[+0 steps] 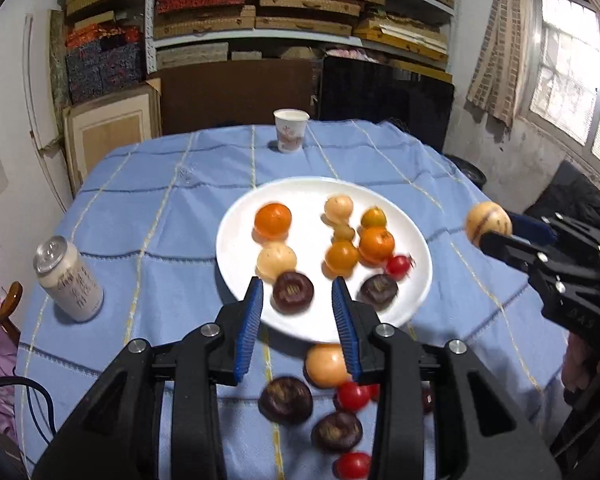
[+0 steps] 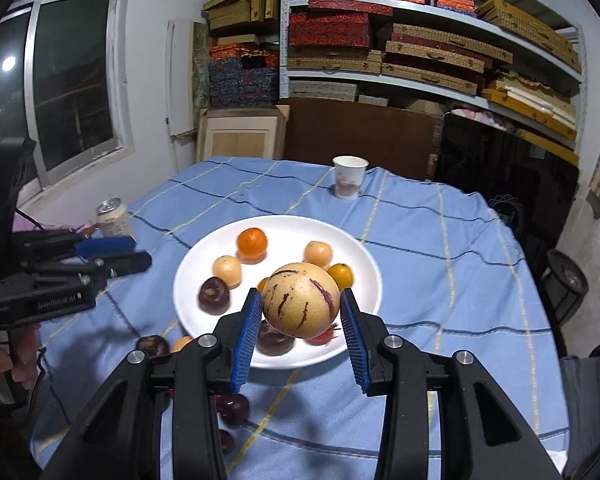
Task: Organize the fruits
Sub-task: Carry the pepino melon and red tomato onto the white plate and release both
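In the left wrist view, the left gripper (image 1: 297, 310) is held with jaws apart and empty above the near rim of the white plate (image 1: 236, 248) on the bench. In the right wrist view, a pale striped fruit (image 2: 301, 300) is clamped between the jaws of the right gripper (image 2: 299, 314), above the plate.

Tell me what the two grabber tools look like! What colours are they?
Both tools are chunky black plastic with shiny silver bolts. Each has two fingers with bright blue ribbed pads, like the left tool and the right tool. Seen from the side, the left tool has pale lettering on its body, too blurry to read. A bare hand grips its handle, and a thin dark cable trails beside it.
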Action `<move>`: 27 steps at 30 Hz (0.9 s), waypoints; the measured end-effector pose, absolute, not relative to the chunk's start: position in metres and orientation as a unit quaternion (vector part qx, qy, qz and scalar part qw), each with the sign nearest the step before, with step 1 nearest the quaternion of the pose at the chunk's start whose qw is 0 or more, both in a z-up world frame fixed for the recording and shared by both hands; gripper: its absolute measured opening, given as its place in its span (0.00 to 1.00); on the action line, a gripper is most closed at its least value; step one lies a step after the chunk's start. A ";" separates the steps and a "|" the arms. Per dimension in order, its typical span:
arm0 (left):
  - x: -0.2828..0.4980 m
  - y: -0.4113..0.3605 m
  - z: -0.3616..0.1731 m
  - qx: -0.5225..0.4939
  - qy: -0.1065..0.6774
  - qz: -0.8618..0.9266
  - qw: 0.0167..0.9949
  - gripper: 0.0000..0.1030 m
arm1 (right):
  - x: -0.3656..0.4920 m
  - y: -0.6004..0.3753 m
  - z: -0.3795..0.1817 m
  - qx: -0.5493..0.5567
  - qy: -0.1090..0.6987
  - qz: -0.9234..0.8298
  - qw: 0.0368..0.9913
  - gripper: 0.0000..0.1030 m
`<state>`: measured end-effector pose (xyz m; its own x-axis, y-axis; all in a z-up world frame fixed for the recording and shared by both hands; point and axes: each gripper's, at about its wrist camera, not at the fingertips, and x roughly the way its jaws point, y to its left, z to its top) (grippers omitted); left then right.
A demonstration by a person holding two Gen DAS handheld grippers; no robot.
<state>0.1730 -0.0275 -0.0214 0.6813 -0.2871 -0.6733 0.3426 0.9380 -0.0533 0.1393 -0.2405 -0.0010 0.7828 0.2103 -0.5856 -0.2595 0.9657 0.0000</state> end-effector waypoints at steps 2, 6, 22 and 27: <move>0.148 -0.030 -0.032 0.055 0.370 -0.193 0.907 0.48 | 0.129 -0.236 -0.006 -0.043 0.306 0.135 0.941 0.39; 0.097 -0.037 -0.073 0.096 0.394 -0.206 0.890 0.68 | 0.101 -0.232 -0.025 -0.048 0.318 0.154 0.934 0.39; 0.083 -0.051 -0.130 0.084 0.457 -0.214 0.859 0.27 | 0.055 -0.247 -0.038 -0.021 0.325 0.145 0.934 0.39; 0.078 -0.041 -0.123 0.046 0.461 -0.226 0.857 0.27 | 0.054 -0.252 -0.039 -0.011 0.324 0.146 0.935 0.39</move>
<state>0.0782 -0.0409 -0.1235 0.4731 -0.3443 -0.8109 0.4293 0.8939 -0.1291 0.0537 -0.2519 -0.0388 0.7476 0.2664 -0.6084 -0.2806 0.9570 0.0742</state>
